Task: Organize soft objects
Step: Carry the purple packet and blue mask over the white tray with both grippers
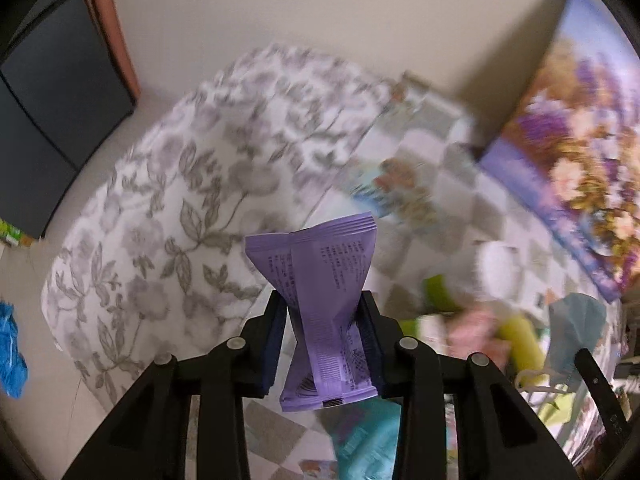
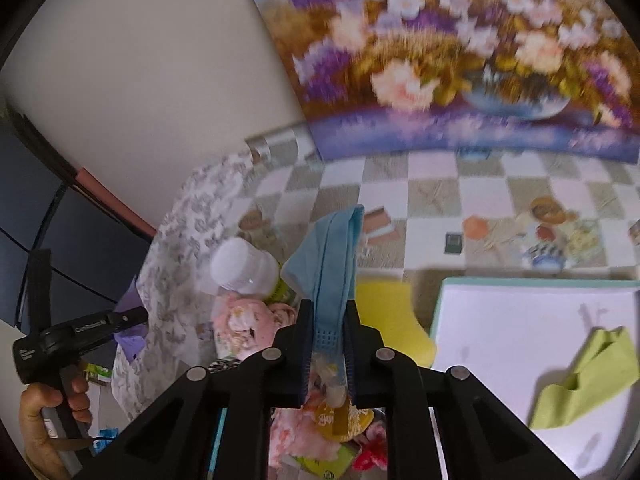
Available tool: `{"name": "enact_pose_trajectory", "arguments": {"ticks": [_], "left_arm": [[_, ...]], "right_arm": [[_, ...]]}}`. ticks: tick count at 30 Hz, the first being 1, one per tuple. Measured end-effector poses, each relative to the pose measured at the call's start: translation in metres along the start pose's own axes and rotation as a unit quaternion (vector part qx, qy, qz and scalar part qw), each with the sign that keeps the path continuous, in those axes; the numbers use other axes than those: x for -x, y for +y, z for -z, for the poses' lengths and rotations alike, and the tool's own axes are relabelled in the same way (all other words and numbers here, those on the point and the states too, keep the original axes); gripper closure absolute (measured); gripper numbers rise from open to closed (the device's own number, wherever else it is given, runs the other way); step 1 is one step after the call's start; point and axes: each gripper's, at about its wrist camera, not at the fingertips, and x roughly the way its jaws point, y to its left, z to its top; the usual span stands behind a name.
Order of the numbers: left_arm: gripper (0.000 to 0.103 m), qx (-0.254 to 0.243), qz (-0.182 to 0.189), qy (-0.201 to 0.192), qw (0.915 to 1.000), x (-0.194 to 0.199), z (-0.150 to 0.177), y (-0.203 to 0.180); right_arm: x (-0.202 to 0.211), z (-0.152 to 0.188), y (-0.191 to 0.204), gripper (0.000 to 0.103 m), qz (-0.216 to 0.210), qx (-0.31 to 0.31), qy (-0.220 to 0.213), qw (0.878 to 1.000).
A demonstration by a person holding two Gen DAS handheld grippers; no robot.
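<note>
A purple snack packet stands upright between the pads of my left gripper, pinched at its waist and lifted above the table. My right gripper is shut on a light blue face mask, whose folded body sticks up past the fingertips. The same mask shows at the right edge of the left wrist view. In the right wrist view the left gripper's handle sits at the far left, held by a person's hand. Both views are blurred by motion.
A white tray with a teal rim holds a green cloth. Beside it lie a yellow sponge, a white-capped bottle and a pink floral cloth. A floral painting leans at the back. A grey-leaf cloth drapes the table's left end.
</note>
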Motion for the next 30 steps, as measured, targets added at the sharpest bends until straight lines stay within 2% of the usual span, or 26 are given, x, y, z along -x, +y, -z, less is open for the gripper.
{"name": "enact_pose_trajectory", "arguments": {"ticks": [6, 13, 16, 22, 26, 30], "left_arm": [[0.066, -0.039, 0.048, -0.042, 0.9972, 0.052, 0.015, -0.043], [0.066, -0.093, 0.089, -0.085, 0.9880, 0.107, 0.048, -0.099], [0.066, -0.120, 0.098, -0.097, 0.9832, 0.119, 0.067, -0.125], [0.065, -0.166, 0.116, -0.085, 0.9756, 0.118, 0.100, -0.174], [0.065, -0.197, 0.124, -0.063, 0.9705, 0.104, 0.124, -0.208], [0.065, -0.224, 0.128, -0.040, 0.9652, 0.082, 0.152, -0.236]], "right_arm": [[0.047, 0.004, -0.007, 0.088, 0.013, 0.005, -0.034, 0.999], [0.097, 0.015, -0.028, 0.088, 0.013, -0.006, -0.070, 0.997], [0.118, 0.021, -0.042, 0.088, 0.030, -0.016, -0.084, 0.996], [0.145, 0.031, -0.083, 0.088, 0.066, -0.051, -0.094, 0.992], [0.160, 0.042, -0.119, 0.088, 0.105, -0.083, -0.098, 0.986], [0.174, 0.051, -0.157, 0.088, 0.126, -0.123, -0.100, 0.979]]}}
